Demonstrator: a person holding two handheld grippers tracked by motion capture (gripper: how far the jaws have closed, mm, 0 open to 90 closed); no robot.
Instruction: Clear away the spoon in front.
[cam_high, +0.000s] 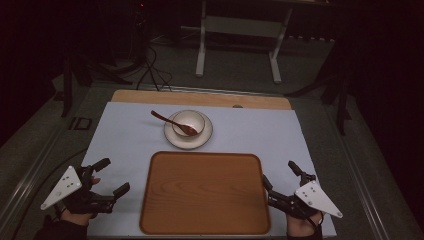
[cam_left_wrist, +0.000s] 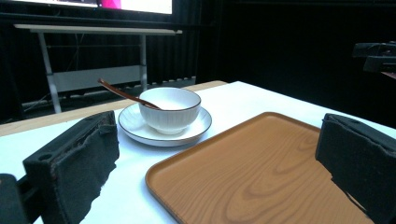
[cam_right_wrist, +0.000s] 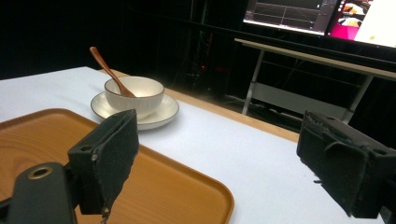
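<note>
A wooden tray (cam_high: 205, 192) lies flat on the white surface (cam_high: 125, 140) at the near edge, between the two grippers. It is a rounded rectangle whose long axis runs from left to right in the high view, parallel to the near edge of the surface; its shorter sides face the grippers. Its raised rim runs all the way round and the wood grain follows the long axis.

The left gripper (cam_high: 107, 176) rests on the surface just beside the tray's left side, held by a hand (cam_high: 80, 217) that comes in from the bottom. Its jaws are spread wide with nothing between them, and they point forward and slightly inward; in the left gripper view the tray's near corner (cam_left_wrist: 261, 172) sits between the two black pads.

The right gripper (cam_high: 281, 175) sits just beside the tray's right side, its inner jaw at the tray's rim. Its jaws also stand released and apart, grasping nothing.

Beyond the tray's far edge, near but apart from it, a white bowl (cam_high: 188, 122) stands upright on a white plate (cam_high: 172, 138). A wooden spoon (cam_high: 172, 122) leans in the bowl, its handle rising over the rim toward the far left in the high view.
</note>
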